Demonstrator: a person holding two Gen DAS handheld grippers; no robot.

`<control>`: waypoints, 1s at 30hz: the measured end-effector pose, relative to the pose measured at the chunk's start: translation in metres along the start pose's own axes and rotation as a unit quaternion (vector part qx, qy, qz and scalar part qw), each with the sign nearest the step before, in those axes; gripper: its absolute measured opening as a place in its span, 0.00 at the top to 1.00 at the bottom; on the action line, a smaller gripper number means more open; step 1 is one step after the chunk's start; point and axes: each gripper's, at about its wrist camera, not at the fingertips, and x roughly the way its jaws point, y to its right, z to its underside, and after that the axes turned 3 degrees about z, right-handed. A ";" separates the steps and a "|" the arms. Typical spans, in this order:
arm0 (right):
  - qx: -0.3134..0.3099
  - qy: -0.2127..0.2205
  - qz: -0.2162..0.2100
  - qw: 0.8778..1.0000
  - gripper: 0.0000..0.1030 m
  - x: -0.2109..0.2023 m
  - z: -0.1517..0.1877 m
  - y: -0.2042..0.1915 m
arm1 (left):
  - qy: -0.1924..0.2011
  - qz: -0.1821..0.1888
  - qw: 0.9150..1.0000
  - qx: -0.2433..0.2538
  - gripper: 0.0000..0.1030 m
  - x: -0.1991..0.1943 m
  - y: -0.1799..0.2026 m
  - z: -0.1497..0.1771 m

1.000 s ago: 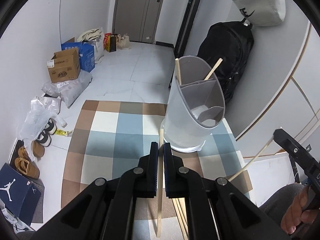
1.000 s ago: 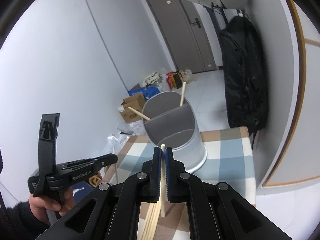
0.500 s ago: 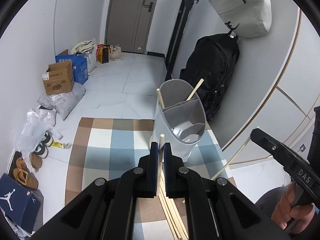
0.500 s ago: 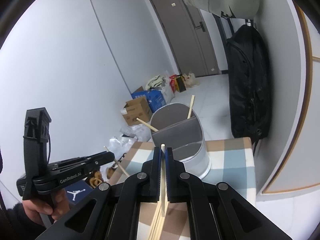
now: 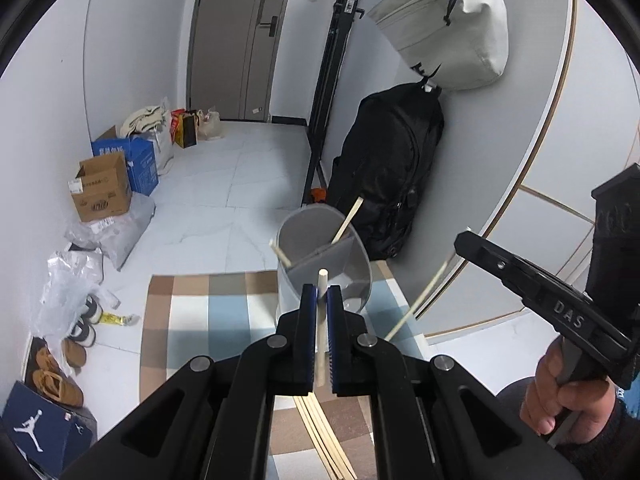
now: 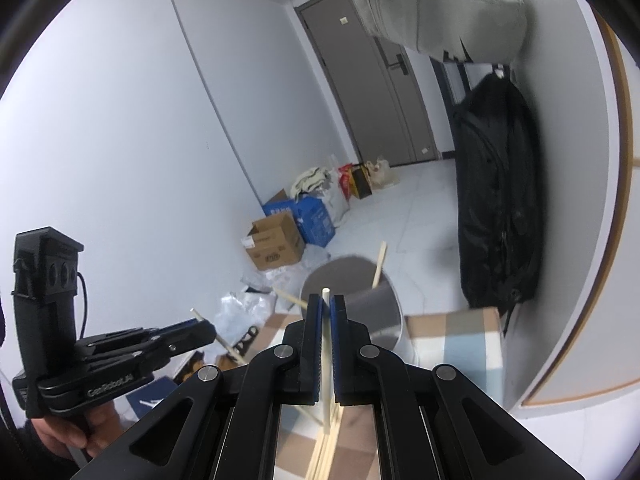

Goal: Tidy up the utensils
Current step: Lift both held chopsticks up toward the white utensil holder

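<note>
— Above the checked cloth (image 5: 188, 320), what had the two grippers done since a second earlier?

— Both had risen. The left gripper (image 5: 320, 300) stayed clamped on a pale chopstick (image 5: 321, 344), whose tip stood just above the pads; a second before, that stick reached down to the cloth, and now it hung clear of it. The right gripper (image 6: 327, 312) was likewise closed on its own chopstick (image 6: 327, 360), the tip poking up between the blue-lined fingers (image 6: 315, 320).

— And the grey holder?

— The grey divided holder (image 5: 324, 256) sat upright on the cloth, beyond both grippers. It looked smaller and lower in both views than before. Two chopsticks leaned inside its far compartment, one left (image 5: 280, 254), one right (image 5: 347, 220), as they had a second earlier.

— Anything left on the cloth?

— A loose bundle of chopsticks (image 5: 324, 436) lay beneath the left gripper, partly hidden by it.

— Could each view see the other tool?

— Yes. From the left wrist, the person's right hand (image 5: 568, 392) gripped its handle at the lower right; from the right wrist, the left hand (image 6: 76, 432) showed at the lower left
</note>
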 end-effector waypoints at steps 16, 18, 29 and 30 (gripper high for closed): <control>0.000 0.025 -0.001 1.000 0.97 0.010 -0.070 0.003 | 0.018 0.006 1.000 0.013 0.99 -0.005 0.007 -0.057; 0.000 0.029 -0.002 1.000 0.97 0.013 -0.080 0.003 | 0.021 0.009 1.000 0.014 0.99 -0.005 0.008 -0.066; -0.001 0.041 0.000 0.999 0.97 0.032 -0.121 0.009 | 0.050 0.006 0.998 0.023 0.99 0.013 0.004 -0.100; -0.001 0.040 0.000 0.999 0.97 0.036 -0.123 0.010 | 0.048 0.006 0.999 0.024 0.99 0.016 0.002 -0.102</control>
